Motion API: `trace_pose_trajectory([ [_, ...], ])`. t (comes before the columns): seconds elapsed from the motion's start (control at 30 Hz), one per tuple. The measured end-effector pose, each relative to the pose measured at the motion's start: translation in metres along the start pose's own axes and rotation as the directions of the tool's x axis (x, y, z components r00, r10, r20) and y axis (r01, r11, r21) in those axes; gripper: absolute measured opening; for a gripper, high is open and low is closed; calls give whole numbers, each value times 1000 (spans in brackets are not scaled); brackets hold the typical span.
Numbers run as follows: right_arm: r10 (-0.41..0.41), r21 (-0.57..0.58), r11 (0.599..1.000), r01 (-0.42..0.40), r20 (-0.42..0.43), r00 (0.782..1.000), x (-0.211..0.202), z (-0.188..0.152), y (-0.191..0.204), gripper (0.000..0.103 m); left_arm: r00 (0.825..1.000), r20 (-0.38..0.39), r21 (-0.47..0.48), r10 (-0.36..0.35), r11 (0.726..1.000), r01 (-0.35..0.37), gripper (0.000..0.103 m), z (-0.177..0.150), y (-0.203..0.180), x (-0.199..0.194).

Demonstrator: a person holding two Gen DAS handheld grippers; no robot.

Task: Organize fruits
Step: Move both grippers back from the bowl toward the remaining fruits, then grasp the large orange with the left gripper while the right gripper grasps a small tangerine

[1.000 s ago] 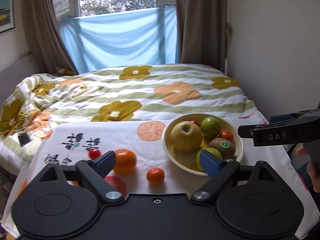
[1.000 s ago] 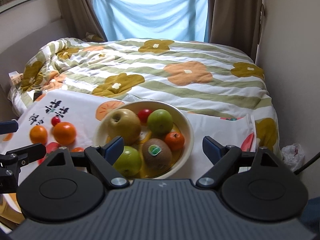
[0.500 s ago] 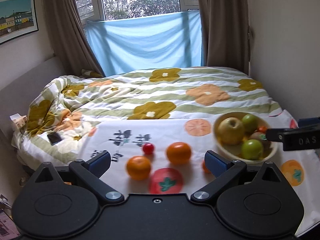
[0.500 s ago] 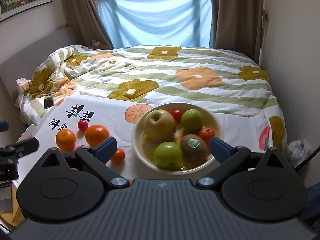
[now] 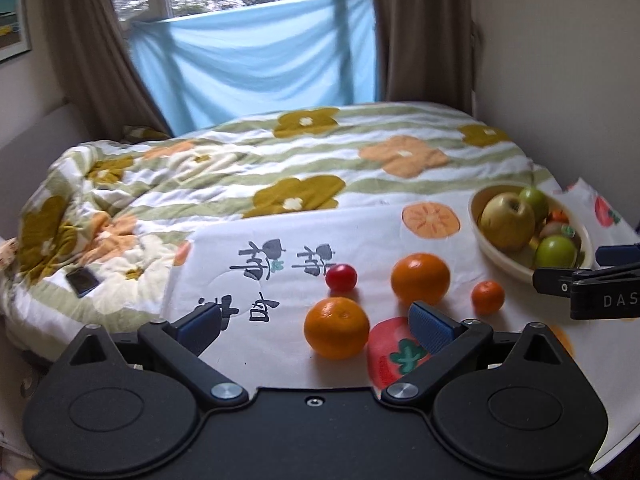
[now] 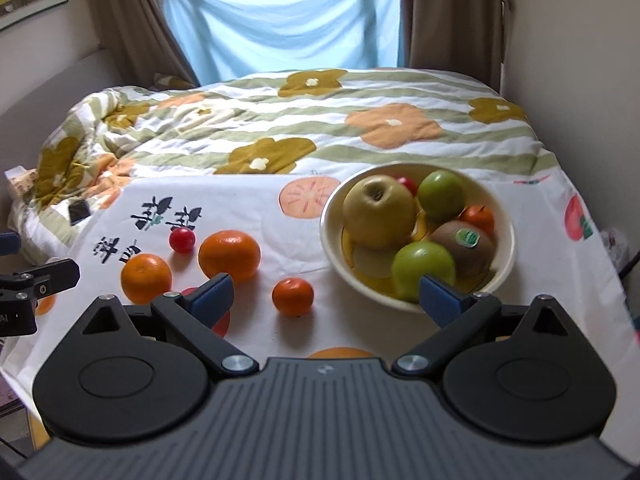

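On the printed cloth (image 6: pixel 280 332) lie two oranges (image 5: pixel 337 327) (image 5: pixel 420 278), a small mandarin (image 5: pixel 487 297) and a red cherry tomato (image 5: pixel 341 277). To their right stands a cream bowl (image 6: pixel 505 222) holding a yellow apple (image 6: pixel 378 211), two green fruits (image 6: pixel 423 266), a kiwi with a sticker (image 6: pixel 464 242), a mandarin and a tomato. My left gripper (image 5: pixel 316 322) hangs open above the cloth with the near orange in front of its gap. The right gripper (image 6: pixel 326 294) is open too, just behind the small mandarin (image 6: pixel 293 296) and the bowl's near rim. Neither holds anything.
A flowered quilt (image 5: pixel 280 168) covers the bed behind the cloth, with a dark phone (image 5: pixel 82 282) lying on it at the left. A wall runs along the right side. Curtains and a blue sheet (image 6: pixel 288 20) hang at the window beyond.
Both views have slid left across the cloth: the bowl moved toward the right of each frame and the loose oranges came in front of the left gripper. Both grippers stayed open.
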State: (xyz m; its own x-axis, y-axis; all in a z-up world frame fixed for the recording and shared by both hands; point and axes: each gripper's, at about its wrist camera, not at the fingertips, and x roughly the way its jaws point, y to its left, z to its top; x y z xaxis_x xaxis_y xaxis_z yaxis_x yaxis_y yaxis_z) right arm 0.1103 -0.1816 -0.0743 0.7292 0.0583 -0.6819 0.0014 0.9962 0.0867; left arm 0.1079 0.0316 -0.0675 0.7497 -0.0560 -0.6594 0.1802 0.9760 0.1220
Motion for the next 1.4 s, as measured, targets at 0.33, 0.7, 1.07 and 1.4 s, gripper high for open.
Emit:
trace_pose_trajectory([
  [0.33,-86,44,995,88,-40,996,43,-15,25,103,994,-71,112,-84,990,91,95,-13,6,64],
  [0.7,-122,66,990,127,-78,989,71,-19,27,94,982,-120,176,-145,971,164,74,-18,-3,101],
  [1.07,-98,67,992,105,-99,990,85,-20,34,77,975,-131,160,-178,967,198,64,-19,0,102],
  [1.4,-95,34,994,99,-103,990,92,-16,37,65,978,-133,156,-160,971,180,64,-24,2,96],
])
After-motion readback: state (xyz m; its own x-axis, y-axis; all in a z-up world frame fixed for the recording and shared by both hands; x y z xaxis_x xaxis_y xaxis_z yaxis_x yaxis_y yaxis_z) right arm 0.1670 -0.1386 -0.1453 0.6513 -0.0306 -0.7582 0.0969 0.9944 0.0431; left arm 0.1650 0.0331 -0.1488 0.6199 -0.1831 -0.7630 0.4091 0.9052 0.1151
